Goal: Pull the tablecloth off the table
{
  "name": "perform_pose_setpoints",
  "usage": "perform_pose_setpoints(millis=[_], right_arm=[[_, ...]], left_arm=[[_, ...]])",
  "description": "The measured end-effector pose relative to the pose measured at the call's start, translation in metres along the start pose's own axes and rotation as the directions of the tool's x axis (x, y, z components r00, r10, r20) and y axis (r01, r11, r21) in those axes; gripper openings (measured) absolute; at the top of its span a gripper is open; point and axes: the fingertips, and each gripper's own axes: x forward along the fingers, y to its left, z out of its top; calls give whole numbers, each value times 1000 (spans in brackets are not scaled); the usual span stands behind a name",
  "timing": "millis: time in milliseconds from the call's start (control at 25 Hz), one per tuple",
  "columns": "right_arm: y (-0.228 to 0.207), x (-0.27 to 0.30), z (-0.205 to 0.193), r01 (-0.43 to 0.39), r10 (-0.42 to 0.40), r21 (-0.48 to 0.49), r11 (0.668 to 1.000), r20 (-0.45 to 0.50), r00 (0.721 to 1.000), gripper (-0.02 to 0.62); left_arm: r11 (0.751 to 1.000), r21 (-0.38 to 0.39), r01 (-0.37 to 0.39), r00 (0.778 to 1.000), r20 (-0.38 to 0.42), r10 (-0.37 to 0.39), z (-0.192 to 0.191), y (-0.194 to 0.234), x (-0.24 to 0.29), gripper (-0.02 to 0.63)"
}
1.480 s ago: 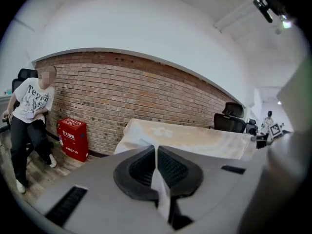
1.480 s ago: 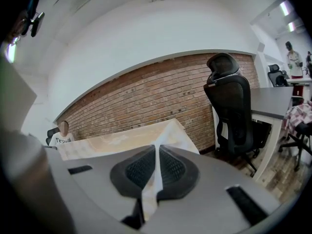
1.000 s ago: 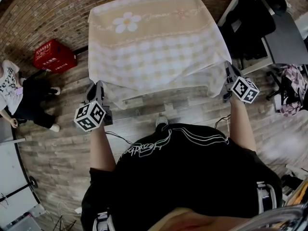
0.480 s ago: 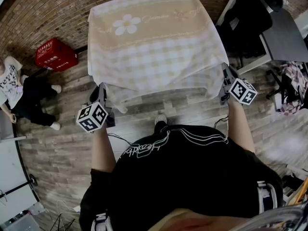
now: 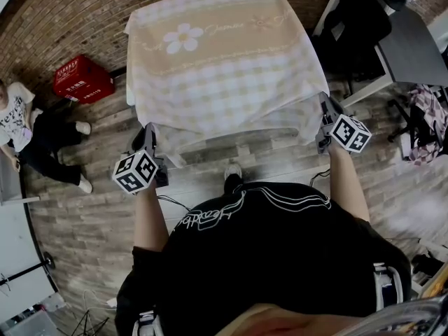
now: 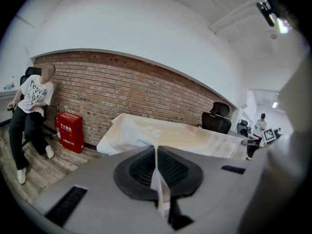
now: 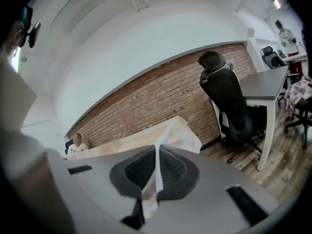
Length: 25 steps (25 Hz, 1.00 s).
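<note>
The pale checked fabric tablecloth [image 5: 220, 61] hides the table, upper centre. Left gripper [image 5: 149, 133] and right gripper [image 5: 324, 107] each clench a near corner.

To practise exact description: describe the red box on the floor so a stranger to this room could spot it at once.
Find the brick wall behind the checked tablecloth. At that wall's foot, on the wooden floor between the tablecloth and a seated person, stands the red box. It alone is bright red, with white print on it.
</note>
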Motion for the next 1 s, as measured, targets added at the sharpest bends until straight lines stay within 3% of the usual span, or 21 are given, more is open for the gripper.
perform_pose_setpoints(millis=[560, 760, 1000], right_arm=[[20, 23, 26, -28, 27, -21, 999, -26, 999, -2], [16, 6, 16, -41, 40, -24, 999, -25, 999, -2], [25, 1, 30, -53, 52, -44, 998, -40, 998, -2]], left_arm=[[999, -34, -16, 1000, -4, 16, 23, 5, -2, 6], [999, -51, -19, 1000, 10, 20, 8, -4, -17, 6], [997, -76, -23, 999, 22, 25, 20, -10, -25, 6]])
